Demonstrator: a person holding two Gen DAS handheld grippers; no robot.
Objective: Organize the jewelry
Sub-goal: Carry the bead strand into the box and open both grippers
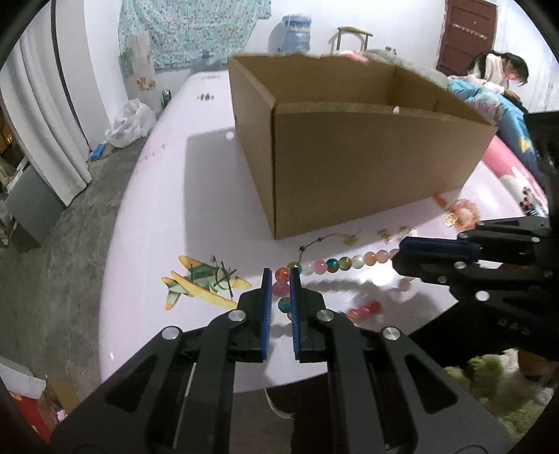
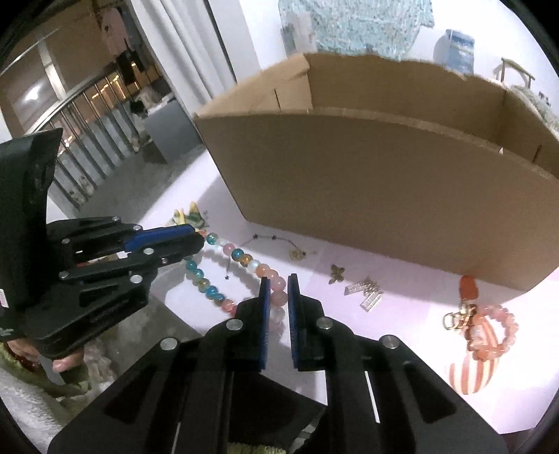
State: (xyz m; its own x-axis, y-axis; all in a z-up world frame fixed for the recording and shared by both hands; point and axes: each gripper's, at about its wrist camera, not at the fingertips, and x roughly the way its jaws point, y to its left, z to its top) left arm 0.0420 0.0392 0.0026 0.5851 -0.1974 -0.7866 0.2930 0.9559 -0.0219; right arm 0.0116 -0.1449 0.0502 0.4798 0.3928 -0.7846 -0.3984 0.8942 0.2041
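Glass-bead bracelet [image 1: 335,263] strung between my grippers, left [image 1: 278,276] and right [image 2: 278,283], both jaws clamped on it just above the surface [image 1: 209,195]; next, I'd lift it into the box [image 1: 349,157].

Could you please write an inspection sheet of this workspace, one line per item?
Surface: pale pink table with a printed plane.
Job's things: bead string, held at both ends; open cardboard box behind it.
Clutter: gold charms, pink bracelet with clasp, thin chain before the box.
Grippers: left claw shut on beads; right claw shut on beads.
Cables: nothing seen.
Surroundings: white curtain, water jug, a person far off.
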